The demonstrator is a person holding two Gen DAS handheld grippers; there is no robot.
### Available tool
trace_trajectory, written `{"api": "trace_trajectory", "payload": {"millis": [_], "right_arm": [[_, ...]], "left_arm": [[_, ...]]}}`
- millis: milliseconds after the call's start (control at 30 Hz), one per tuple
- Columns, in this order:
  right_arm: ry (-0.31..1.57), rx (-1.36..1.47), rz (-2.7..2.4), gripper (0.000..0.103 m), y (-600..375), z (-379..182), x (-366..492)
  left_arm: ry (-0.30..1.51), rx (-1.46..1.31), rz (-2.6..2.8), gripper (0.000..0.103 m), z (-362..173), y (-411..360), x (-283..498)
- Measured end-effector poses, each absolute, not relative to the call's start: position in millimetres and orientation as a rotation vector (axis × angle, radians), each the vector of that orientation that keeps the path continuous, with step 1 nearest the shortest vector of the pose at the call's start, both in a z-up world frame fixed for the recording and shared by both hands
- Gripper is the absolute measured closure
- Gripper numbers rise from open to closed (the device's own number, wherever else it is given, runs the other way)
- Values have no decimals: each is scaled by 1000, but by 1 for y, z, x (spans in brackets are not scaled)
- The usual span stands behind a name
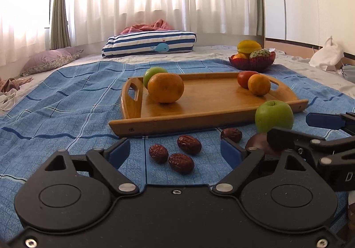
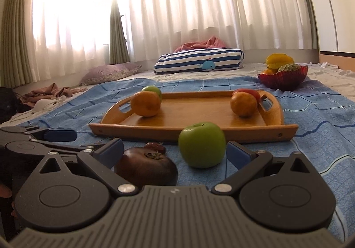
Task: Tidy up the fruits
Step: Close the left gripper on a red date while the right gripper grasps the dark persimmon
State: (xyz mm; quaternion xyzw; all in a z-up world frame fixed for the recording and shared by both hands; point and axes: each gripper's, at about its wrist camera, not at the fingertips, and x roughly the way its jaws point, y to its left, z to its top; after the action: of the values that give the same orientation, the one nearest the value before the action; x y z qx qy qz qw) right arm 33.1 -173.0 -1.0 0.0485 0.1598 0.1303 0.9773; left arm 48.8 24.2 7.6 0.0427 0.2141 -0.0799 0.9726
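Note:
A wooden tray (image 1: 177, 122) on the blue checked sheet holds a large orange (image 1: 165, 87), a green apple (image 1: 154, 74), a red fruit (image 1: 244, 78) and a small orange (image 1: 259, 84). In front of it lie several wrinkled red dates (image 1: 189, 144). My left gripper (image 1: 175, 150) is open around three of them, pads clear. Another green apple (image 2: 202, 145) and a dark brown fruit (image 2: 145, 167) lie side by side between the open jaws of my right gripper (image 2: 175, 151), untouched. The tray (image 2: 155, 130) lies just beyond.
A red bowl (image 1: 253, 60) with a starfruit and other fruit stands behind the tray at the right. A striped whale pillow (image 1: 150, 44) and a purple pillow (image 1: 51, 60) lie further back by the curtains. Both grippers work close together, their fingers (image 2: 60, 135) nearly side by side.

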Motion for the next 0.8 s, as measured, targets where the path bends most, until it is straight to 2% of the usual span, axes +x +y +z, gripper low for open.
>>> {"api": "trace_trajectory", "payload": {"millis": [200,433,800], "right_arm": [[339,80,288,0,-162,-5,29],[358,99,292,0,-165,-7,28],[381,67,311,8,-158,-3,27]], "left_arm": [[464,69,-186,36,5,30,46],[499,58,-213,60,0,34,49],[501,22,-231,62,-7,37,56]]}}
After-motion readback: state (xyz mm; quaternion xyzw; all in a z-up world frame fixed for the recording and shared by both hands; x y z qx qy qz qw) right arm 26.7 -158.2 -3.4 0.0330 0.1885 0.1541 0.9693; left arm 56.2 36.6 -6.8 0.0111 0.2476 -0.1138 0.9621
